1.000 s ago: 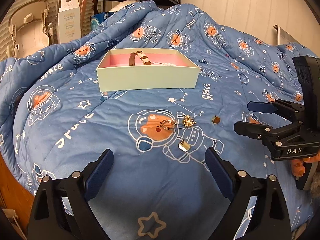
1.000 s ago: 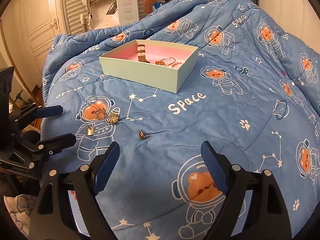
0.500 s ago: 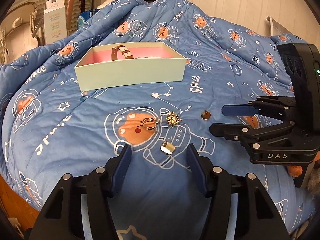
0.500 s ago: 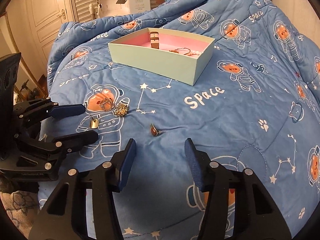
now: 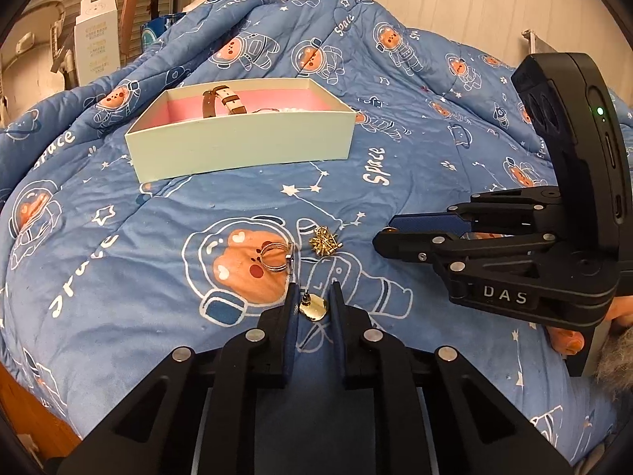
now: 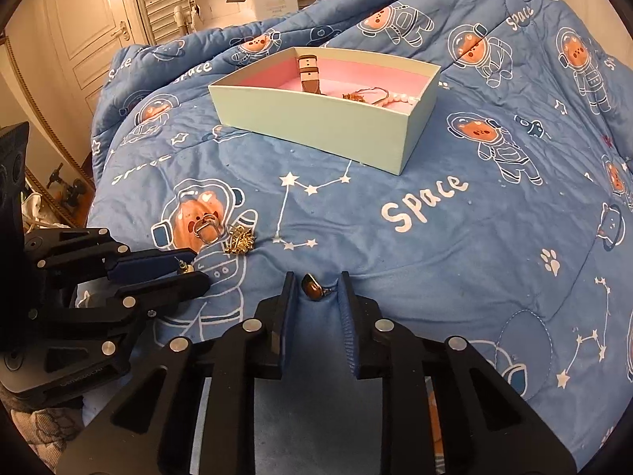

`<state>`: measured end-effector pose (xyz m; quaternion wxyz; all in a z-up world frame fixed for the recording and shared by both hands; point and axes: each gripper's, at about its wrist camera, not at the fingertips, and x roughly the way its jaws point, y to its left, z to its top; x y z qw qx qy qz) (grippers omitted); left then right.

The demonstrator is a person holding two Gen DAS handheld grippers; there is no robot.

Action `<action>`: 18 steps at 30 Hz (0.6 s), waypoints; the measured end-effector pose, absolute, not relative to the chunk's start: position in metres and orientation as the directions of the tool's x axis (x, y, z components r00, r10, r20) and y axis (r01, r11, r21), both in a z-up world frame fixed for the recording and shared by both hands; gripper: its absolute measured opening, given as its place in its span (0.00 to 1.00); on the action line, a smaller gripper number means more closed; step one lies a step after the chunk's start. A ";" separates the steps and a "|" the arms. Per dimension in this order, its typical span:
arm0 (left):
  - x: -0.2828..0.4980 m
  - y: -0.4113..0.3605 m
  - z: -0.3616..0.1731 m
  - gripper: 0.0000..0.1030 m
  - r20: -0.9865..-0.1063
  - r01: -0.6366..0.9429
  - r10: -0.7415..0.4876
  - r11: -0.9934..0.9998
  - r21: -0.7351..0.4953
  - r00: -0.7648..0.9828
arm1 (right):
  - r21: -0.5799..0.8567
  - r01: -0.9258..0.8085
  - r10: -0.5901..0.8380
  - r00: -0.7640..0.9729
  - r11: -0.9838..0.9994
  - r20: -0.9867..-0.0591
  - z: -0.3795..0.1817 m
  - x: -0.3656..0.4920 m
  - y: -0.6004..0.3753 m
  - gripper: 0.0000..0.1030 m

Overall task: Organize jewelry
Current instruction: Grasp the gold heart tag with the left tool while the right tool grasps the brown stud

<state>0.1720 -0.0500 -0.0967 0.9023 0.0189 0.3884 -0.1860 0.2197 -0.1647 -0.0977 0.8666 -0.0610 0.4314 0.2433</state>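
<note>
On the blue astronaut quilt, my left gripper [image 5: 314, 301] is closing, its pads against a small gold earring [image 5: 313, 308] that lies between them. My right gripper [image 6: 316, 285] is closing too, pinching a brown-stone ring [image 6: 311, 288] on the fabric. Each gripper shows in the other's view: the left gripper [image 6: 194, 267] from the side, the right gripper [image 5: 385, 235] at the right. Stacked rings [image 5: 273, 257] and a gold snowflake piece [image 5: 324, 241] lie loose just beyond the left gripper. The mint box [image 5: 241, 150] with a pink lining holds a brown watch strap [image 5: 213, 101] and a pearl bracelet [image 6: 395, 99].
The quilt [image 6: 455, 237] bulges up behind the box. A white carton [image 5: 97, 43] and shelving stand past the bed's far edge. A door [image 6: 83, 31] and clutter lie off the bed's left side in the right wrist view. A hand [image 5: 569, 336] holds the right gripper.
Both grippers went from wide open to nearly shut, each moving forward and down over its piece: the left onto the gold earring, the right onto the brown-stone ring.
</note>
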 end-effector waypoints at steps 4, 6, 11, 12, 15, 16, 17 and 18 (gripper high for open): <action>0.172 -0.045 -0.097 0.14 -0.702 0.337 -0.342 0.929 -0.153 0.625 | 0.114 -0.466 0.372 0.511 0.877 -0.775 -0.097 0.219 -0.167 0.19; 0.171 -0.043 -0.096 0.14 -0.699 0.330 -0.348 0.929 -0.167 0.625 | 0.117 -0.464 0.374 0.512 0.878 -0.773 -0.097 0.218 -0.168 0.19; 0.166 -0.039 -0.094 0.14 -0.691 0.321 -0.358 0.928 -0.189 0.628 | 0.130 -0.455 0.379 0.514 0.881 -0.770 -0.094 0.215 -0.170 0.19; 0.165 -0.038 -0.094 0.14 -0.690 0.320 -0.361 0.927 -0.194 0.628 | 0.133 -0.455 0.382 0.514 0.881 -0.768 -0.094 0.214 -0.171 0.19; 0.162 -0.036 -0.092 0.14 -0.687 0.317 -0.368 0.926 -0.207 0.627 | 0.141 -0.455 0.388 0.511 0.879 -0.767 -0.092 0.211 -0.171 0.19; 0.162 -0.035 -0.091 0.14 -0.687 0.316 -0.370 0.925 -0.211 0.625 | 0.144 -0.455 0.390 0.510 0.879 -0.767 -0.092 0.209 -0.171 0.19; 0.161 -0.034 -0.091 0.14 -0.686 0.314 -0.373 0.924 -0.216 0.625 | 0.146 -0.457 0.392 0.509 0.877 -0.767 -0.091 0.208 -0.171 0.19; 0.160 -0.034 -0.090 0.14 -0.684 0.313 -0.375 0.924 -0.221 0.625 | 0.147 -0.459 0.395 0.507 0.876 -0.767 -0.091 0.206 -0.171 0.19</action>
